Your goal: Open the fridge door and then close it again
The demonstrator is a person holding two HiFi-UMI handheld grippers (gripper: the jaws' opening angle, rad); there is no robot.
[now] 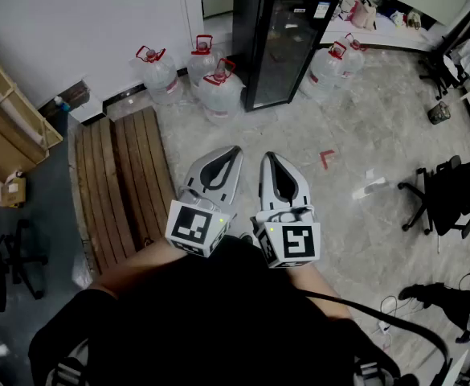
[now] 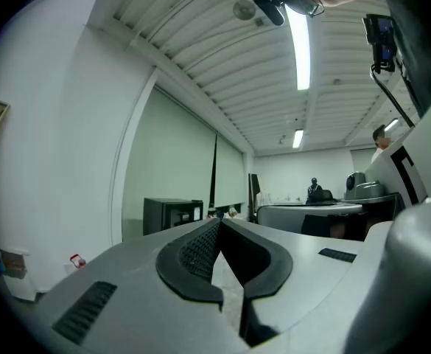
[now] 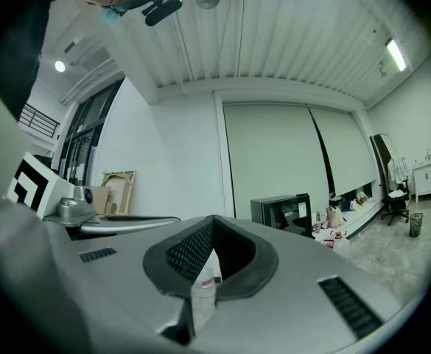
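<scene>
The black fridge (image 1: 279,39) stands at the far side of the floor with its glass door flat against the cabinet. It also shows small in the left gripper view as a dark box (image 2: 172,214), and as the fridge (image 3: 283,211) in the right gripper view. My left gripper (image 1: 235,150) and right gripper (image 1: 267,157) are held side by side close to my body, well short of the fridge and pointing toward it. Both are shut with tips touching and nothing between them, as the left gripper (image 2: 219,222) and right gripper (image 3: 213,218) show in their own views.
Large water jugs stand left of the fridge (image 1: 218,91) and right of it (image 1: 329,67). A wooden pallet (image 1: 122,175) lies on the left. An office chair (image 1: 447,191) is at the right. A red mark (image 1: 326,159) is on the stone floor.
</scene>
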